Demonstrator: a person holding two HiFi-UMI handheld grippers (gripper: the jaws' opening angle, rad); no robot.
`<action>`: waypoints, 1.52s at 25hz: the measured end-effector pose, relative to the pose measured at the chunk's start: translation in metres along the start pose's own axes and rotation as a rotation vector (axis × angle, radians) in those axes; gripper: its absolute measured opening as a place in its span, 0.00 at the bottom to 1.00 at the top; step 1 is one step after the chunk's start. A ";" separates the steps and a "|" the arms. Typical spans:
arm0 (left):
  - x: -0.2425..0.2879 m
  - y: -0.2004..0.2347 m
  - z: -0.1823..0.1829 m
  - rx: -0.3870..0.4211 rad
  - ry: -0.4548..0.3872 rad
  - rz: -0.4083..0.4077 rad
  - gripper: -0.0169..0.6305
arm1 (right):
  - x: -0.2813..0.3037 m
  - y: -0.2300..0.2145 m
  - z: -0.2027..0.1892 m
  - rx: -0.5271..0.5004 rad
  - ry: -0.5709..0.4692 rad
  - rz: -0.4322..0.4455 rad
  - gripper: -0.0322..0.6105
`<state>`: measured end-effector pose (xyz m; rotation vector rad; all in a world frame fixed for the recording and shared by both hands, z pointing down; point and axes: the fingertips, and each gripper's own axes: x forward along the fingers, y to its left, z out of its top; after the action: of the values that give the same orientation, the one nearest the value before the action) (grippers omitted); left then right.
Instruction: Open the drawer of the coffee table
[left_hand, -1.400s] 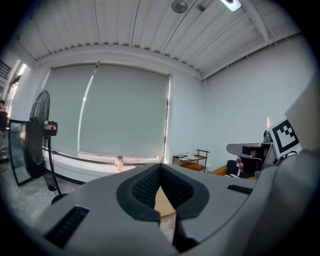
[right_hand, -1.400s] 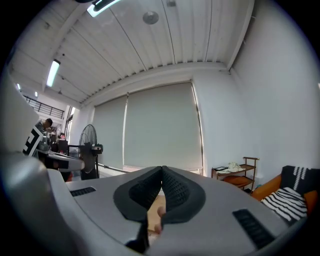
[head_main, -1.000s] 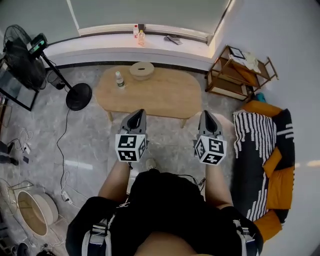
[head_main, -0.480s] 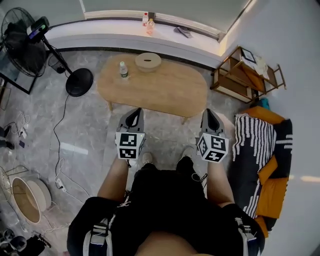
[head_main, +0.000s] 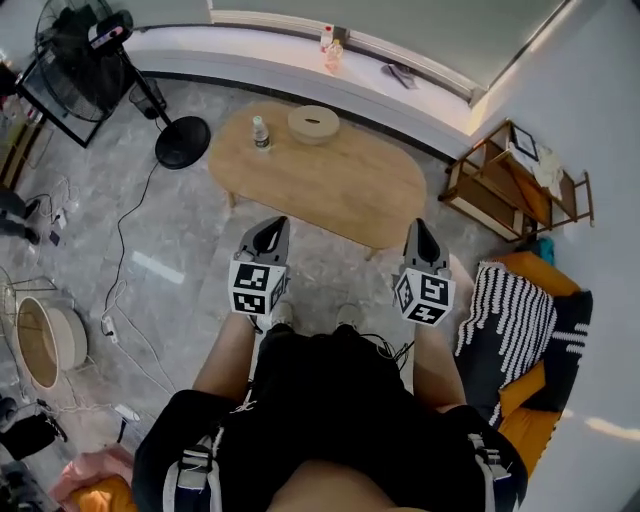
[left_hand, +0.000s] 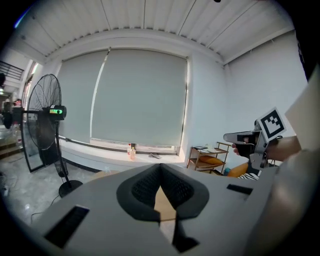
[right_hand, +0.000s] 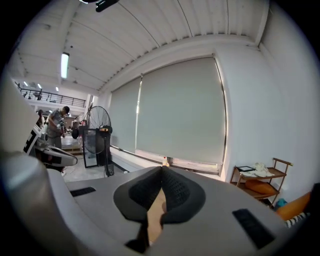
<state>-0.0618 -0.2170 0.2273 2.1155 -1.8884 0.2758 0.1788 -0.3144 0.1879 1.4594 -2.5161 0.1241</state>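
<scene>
Jaws on both tools in your hands are pressed together with nothing between them. The pads of your left gripper (head_main: 272, 227) meet at their tips, and so do those of your right gripper (head_main: 420, 226). You hold the two side by side, well apart from each other, both pointing away from your body and slightly downward.

The coffee table (head_main: 345, 185) lies ahead of both grippers. Its near edge is just beyond the tips in the head view, and neither gripper touches it. Your left gripper points at the table's near left part. Your right gripper points at its near right end, close to a leg. From above only the oval wooden top shows, so you cannot make out the drawer.

On the table's far left part, ahead of your left gripper, stands a small bottle (head_main: 261, 133). A round bowl (head_main: 313, 124) sits just to its right. Beyond the table runs a window ledge (head_main: 250, 52).

Off to the left of your left gripper stands a floor fan (head_main: 85, 45). To the right of your right gripper are a wooden shelf (head_main: 515, 190), further ahead, and a striped cushion (head_main: 510, 315), nearer your body.
</scene>
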 end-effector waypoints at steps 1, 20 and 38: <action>0.004 -0.011 -0.004 -0.005 0.004 0.007 0.05 | 0.002 -0.011 -0.005 -0.002 -0.004 0.015 0.07; 0.061 0.007 -0.221 -0.689 -0.012 0.005 0.05 | 0.046 -0.026 -0.215 -0.089 0.313 0.358 0.07; 0.243 0.073 -0.521 -0.962 0.060 -0.120 0.05 | 0.140 -0.051 -0.541 -0.092 0.663 0.362 0.07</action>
<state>-0.0781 -0.2749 0.8038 1.4972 -1.4015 -0.4996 0.2400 -0.3567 0.7441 0.7381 -2.1502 0.4610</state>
